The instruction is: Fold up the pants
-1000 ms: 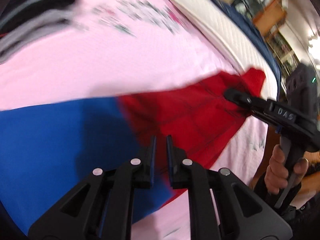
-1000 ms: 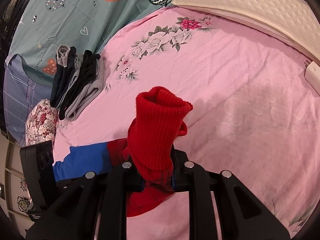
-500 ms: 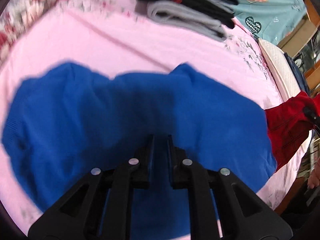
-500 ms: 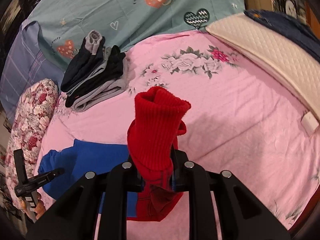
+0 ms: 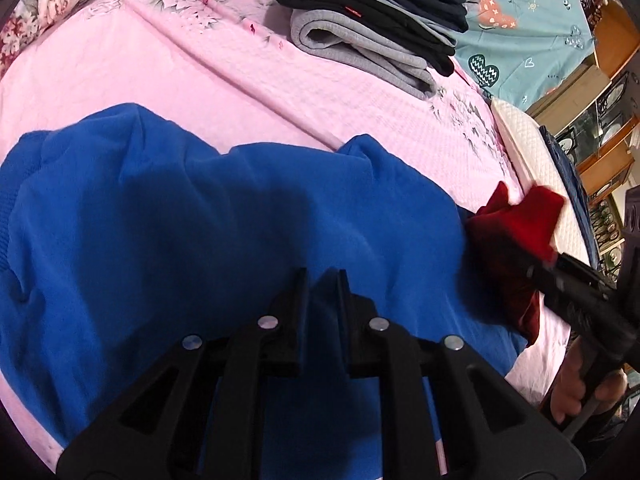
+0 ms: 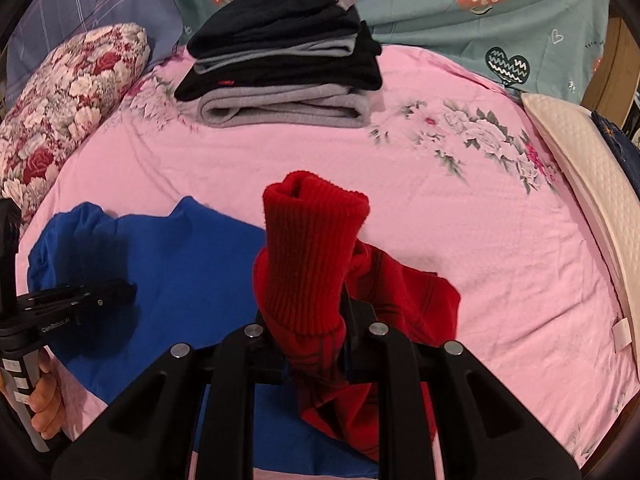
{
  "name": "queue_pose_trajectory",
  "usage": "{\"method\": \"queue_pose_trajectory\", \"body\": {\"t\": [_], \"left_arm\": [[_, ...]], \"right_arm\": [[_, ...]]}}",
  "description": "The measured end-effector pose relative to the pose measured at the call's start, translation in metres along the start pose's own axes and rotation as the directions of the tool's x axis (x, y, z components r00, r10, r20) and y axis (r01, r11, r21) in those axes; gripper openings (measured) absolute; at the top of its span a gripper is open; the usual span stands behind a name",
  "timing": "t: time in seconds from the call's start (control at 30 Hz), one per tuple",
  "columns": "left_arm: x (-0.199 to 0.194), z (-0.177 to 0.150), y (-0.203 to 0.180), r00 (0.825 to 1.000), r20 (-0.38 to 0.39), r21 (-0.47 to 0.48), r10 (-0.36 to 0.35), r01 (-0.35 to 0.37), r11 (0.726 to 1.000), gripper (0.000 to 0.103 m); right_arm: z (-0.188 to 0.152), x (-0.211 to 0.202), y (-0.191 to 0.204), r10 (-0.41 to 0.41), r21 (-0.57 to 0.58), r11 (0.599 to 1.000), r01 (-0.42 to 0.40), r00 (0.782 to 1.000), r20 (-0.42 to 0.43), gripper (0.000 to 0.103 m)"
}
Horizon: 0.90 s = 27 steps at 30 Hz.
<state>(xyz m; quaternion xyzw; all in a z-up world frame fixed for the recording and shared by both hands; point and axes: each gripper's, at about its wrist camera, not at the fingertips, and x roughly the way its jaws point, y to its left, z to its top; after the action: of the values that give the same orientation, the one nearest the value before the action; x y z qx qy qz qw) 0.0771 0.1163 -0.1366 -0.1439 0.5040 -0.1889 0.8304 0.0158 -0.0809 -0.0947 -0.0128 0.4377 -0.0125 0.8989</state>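
Observation:
The pants lie on the pink bed sheet (image 6: pixel 440 208), blue at the waist part (image 5: pixel 208 232) (image 6: pixel 180 260) and red at the leg end (image 6: pixel 404 292). My right gripper (image 6: pixel 310 300) is shut on the red ribbed cuff (image 6: pixel 312 248), which stands up between its fingers and is lifted off the bed. In the left wrist view the cuff (image 5: pixel 528 220) shows at the right with the right gripper (image 5: pixel 560 280) on it. My left gripper (image 5: pixel 322 280) hovers over the blue part, jaws nearly closed with nothing between them. It shows at the left in the right wrist view (image 6: pixel 112 292).
A stack of folded dark and grey clothes (image 6: pixel 288 64) (image 5: pixel 380 24) sits at the far side of the bed. A floral pillow (image 6: pixel 60 112) lies at the left, a cream quilted pillow (image 6: pixel 588 184) at the right. A teal blanket (image 6: pixel 480 12) lies behind.
My left gripper has swung from the red leg over to the blue part. My right gripper has carried the red cuff toward the blue part, folding the leg over.

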Motion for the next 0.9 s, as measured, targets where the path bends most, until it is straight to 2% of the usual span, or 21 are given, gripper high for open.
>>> {"method": "queue_pose_trajectory", "body": {"t": [0.03,0.07,0.1,0.17,0.2,0.23,0.27,0.33,0.37,0.4,0.47,0.53,0.63,0.73,0.77,0.83,0.9], "left_arm": [[0.000,0.000,-0.002,1.000,0.001,0.007,0.006,-0.006,1.000,0.014],[0.000,-0.001,-0.003,1.000,0.002,0.013,0.011,-0.011,1.000,0.014],[0.000,-0.001,-0.003,1.000,0.002,0.017,0.014,-0.014,1.000,0.014],[0.000,-0.001,-0.003,1.000,0.002,0.018,0.011,-0.011,1.000,0.014],[0.000,-0.001,-0.002,1.000,0.001,0.016,0.007,-0.007,1.000,0.013],[-0.001,-0.002,0.000,1.000,0.000,0.010,-0.002,0.002,1.000,0.013],[-0.001,-0.001,0.001,1.000,-0.002,0.005,-0.010,0.010,1.000,0.013],[-0.001,-0.001,0.003,1.000,-0.005,-0.006,-0.022,0.022,1.000,0.013],[-0.001,0.000,0.004,1.000,-0.006,-0.010,-0.026,0.026,1.000,0.013],[-0.001,0.000,0.004,1.000,-0.007,-0.012,-0.029,0.028,1.000,0.013],[-0.001,-0.001,0.004,1.000,-0.007,-0.011,-0.027,0.027,1.000,0.013],[-0.001,0.000,0.004,1.000,-0.008,-0.007,-0.025,0.025,1.000,0.013],[-0.001,0.000,0.004,1.000,-0.009,-0.010,-0.028,0.028,1.000,0.013],[0.000,0.001,0.007,0.999,-0.017,-0.024,-0.038,0.037,0.999,0.013],[0.000,0.001,0.007,0.999,-0.017,-0.027,-0.042,0.041,0.999,0.013],[0.000,0.001,0.007,0.999,-0.014,-0.025,-0.043,0.042,0.999,0.013],[0.000,0.001,0.006,0.999,-0.014,-0.021,-0.039,0.038,0.999,0.013]], "right_arm": [[-0.002,0.004,0.004,0.020,-0.002,1.000,-0.020,1.000,-0.022,0.033],[-0.004,0.005,0.010,0.079,-0.008,0.997,-0.079,0.996,-0.052,0.047],[-0.004,0.002,0.015,0.130,-0.020,0.991,-0.131,0.989,-0.068,0.056],[-0.005,-0.010,0.029,0.281,-0.054,0.956,-0.288,0.953,-0.118,0.057],[-0.003,-0.021,0.031,0.359,-0.064,0.927,-0.370,0.923,-0.140,0.057],[-0.001,-0.030,0.028,0.386,-0.064,0.916,-0.396,0.913,-0.130,0.057],[0.002,-0.041,0.022,0.395,-0.060,0.914,-0.402,0.913,-0.102,0.057],[0.011,-0.060,0.000,0.360,-0.044,0.932,-0.361,0.933,-0.019,0.056],[0.014,-0.063,-0.009,0.327,-0.036,0.944,-0.327,0.945,0.006,0.046],[0.018,-0.063,-0.021,0.277,-0.021,0.961,-0.276,0.961,0.028,0.029],[0.021,-0.052,-0.039,0.232,0.017,0.973,-0.232,0.972,0.025,0.022],[0.020,-0.035,-0.045,0.244,0.040,0.969,-0.244,0.970,-0.005,0.020],[0.019,-0.004,-0.037,0.302,0.058,0.953,-0.298,0.951,-0.066,0.020],[0.010,0.030,-0.018,0.331,0.045,0.943,-0.328,0.923,-0.198,0.020],[0.006,0.039,-0.014,0.317,0.040,0.948,-0.316,0.921,-0.227,0.020],[0.001,0.041,-0.010,0.301,0.025,0.953,-0.303,0.929,-0.214,0.020],[0.003,0.037,-0.010,0.305,0.022,0.951,-0.308,0.927,-0.217,0.021]]}}
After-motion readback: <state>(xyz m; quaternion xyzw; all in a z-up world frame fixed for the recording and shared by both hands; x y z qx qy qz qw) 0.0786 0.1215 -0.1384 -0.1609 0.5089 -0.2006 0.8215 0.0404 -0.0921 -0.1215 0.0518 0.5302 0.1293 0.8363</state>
